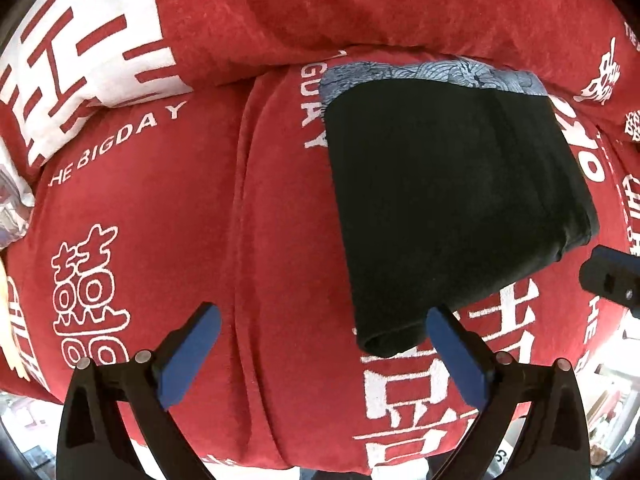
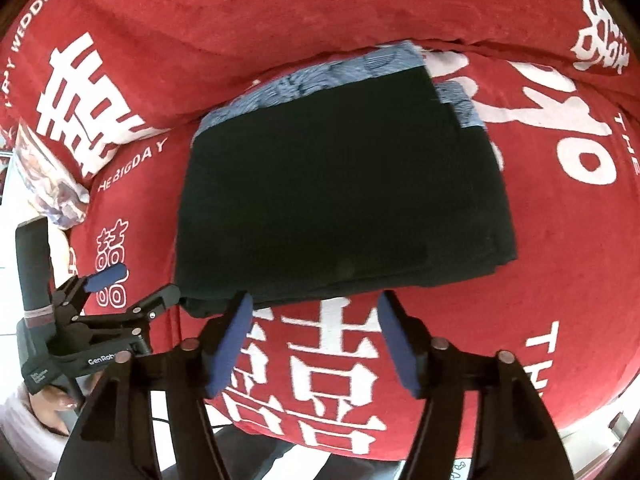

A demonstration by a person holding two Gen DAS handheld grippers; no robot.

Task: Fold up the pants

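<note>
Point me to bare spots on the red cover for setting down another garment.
Widest free patch: the red printed cover left of the folded black pants, bordered by the white-lettered pillow behind. A narrower strip runs along the near edge in front of the pants. Crowded: behind the pants, where the grey patterned cloth meets the cover's raised fold.

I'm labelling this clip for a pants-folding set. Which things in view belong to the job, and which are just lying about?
Part of the job:
- folded black pants
- left gripper, open, holding nothing
- right gripper, open, holding nothing

Just lying about:
- blue-grey patterned cloth under the pants
- red cover with white lettering that everything lies on
- crumpled printed fabric at the left edge
</note>
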